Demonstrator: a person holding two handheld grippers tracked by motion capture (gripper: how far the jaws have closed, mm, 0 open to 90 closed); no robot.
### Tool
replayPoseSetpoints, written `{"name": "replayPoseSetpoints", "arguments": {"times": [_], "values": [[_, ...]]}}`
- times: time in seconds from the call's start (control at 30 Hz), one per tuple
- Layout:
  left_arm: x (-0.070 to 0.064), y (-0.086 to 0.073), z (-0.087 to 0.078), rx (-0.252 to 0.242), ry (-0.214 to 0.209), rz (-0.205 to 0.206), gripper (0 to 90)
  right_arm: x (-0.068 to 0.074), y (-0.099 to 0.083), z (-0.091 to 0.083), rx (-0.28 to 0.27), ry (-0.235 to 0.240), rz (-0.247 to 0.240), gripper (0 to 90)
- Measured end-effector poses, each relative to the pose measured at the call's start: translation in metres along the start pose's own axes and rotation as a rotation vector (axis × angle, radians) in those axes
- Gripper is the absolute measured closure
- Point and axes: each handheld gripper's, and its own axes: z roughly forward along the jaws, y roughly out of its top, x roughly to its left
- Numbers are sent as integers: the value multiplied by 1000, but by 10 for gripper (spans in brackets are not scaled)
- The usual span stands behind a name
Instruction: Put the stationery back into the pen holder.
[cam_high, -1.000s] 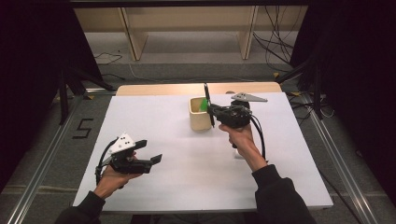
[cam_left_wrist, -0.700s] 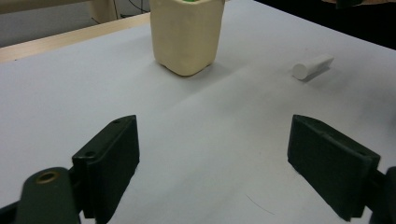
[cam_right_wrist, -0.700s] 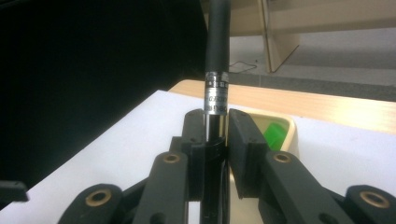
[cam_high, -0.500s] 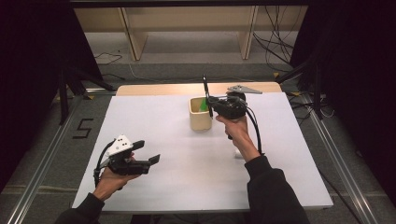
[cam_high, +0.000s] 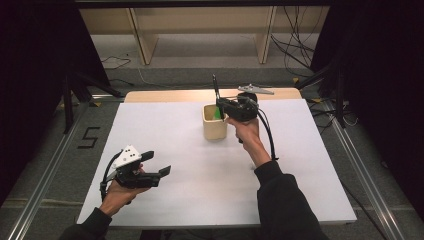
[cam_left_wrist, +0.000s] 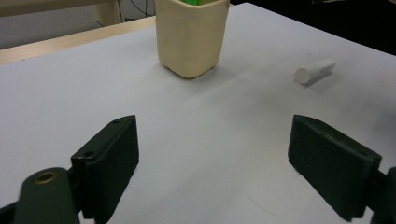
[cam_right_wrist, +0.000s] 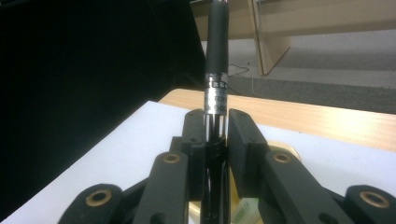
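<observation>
Jaws clamped tight on the right gripper (cam_high: 220, 106), and between them we see a slim black pen with a silver printed band (cam_right_wrist: 217, 70), standing upright. Since a second ago that hand has carried the pen from just beside the cream plastic square cup (cam_high: 215, 122) to directly over its mouth, so we judge the drop into the cup is close. In the right gripper view the pen's barrel rises straight out from between the pads, and the cup's pale rim (cam_right_wrist: 285, 149) sits just below and behind them, with something green (cam_right_wrist: 246, 207) inside it. In the high view the pen's lower end is hidden by the gripper, so we cannot tell whether it is in the cup yet.

Over at the near left of the cup, well apart from it, the left gripper (cam_high: 157, 171) hangs low over the white table sheet (cam_high: 175, 125), jaws spread wide and holding nothing; it has barely shifted. A short white cylinder (cam_left_wrist: 315, 71) lies on the sheet to the cup's right, still waiting.
</observation>
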Motion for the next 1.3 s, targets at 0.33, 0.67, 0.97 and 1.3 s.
{"name": "replayPoseSetpoints", "arguments": {"times": [0.33, 0.67, 0.97, 1.3], "values": [[-1, 0, 0, -3, -2, 0, 157, 1, 4, 15, 13, -25, 2, 781], [0, 0, 1, -2, -5, -2, 157, 0, 3, 29, 23, -43, 14, 784], [-1, 0, 1, -2, -8, -3, 157, 0, -3, 43, 61, -45, 21, 805], [-1, 0, 1, -3, -11, -4, 157, -2, -5, 51, 54, -87, 8, 803]]}}
